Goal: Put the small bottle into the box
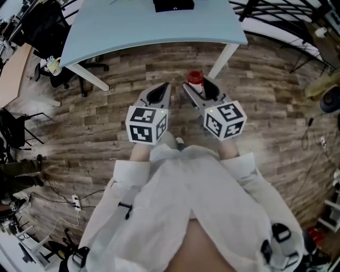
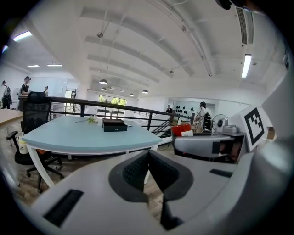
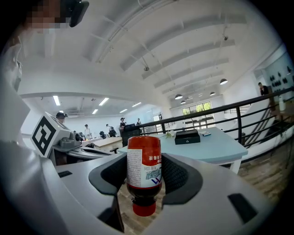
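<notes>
small bottle (image 3: 144, 170) is held cap-down in right hand-held gripper (image 1: 201, 91) | left hand-held gripper (image 2: 148, 158) is closed up, empty | box (image 1: 173, 5) is parked on far worktop (image 1: 133, 26)

Open-plan office/lab: blue desk (image 1: 133, 21), office chair (image 2: 34, 114), strip lights (image 2: 246, 65), mezz. railing (image 2: 138, 109), wood floor (image 1: 265, 106).

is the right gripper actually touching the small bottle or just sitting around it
Touching. The right gripper view shows it: the right gripper has its jaws pressed against opposite sides of the small bottle, with no gap on either side.
</notes>
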